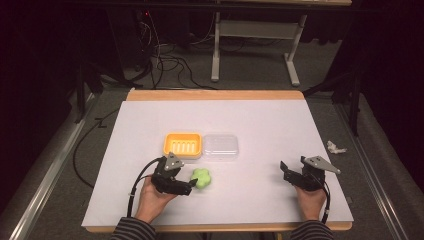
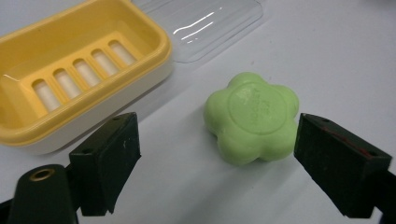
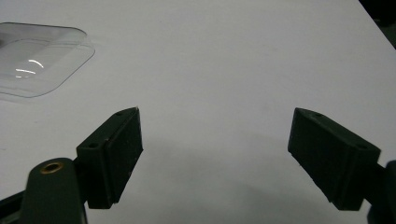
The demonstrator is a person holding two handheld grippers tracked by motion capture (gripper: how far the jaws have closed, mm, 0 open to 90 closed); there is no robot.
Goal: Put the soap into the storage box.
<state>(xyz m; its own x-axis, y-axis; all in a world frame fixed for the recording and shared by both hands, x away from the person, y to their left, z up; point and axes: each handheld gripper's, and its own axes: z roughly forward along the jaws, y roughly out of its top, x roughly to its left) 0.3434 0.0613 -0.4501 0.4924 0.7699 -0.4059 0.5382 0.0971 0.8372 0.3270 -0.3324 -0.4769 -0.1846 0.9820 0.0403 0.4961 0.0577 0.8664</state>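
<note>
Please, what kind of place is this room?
Probably a lab or recording workspace, not a home. A white-covered table stands on grey carpet, loose cables trail over the floor behind it, and a person holds black tongs, left near a green soap, right apart.

White-covered table (image 1: 260,115), wooden far edge showing. Yellow soap dish (image 1: 183,145) and clear lid (image 1: 220,147) side by side near the middle. Green flower-shaped soap (image 1: 202,178) toward the near edge, just beside the left gripper (image 1: 189,186). Right gripper (image 1: 286,170) near the right edge, well apart.
</note>
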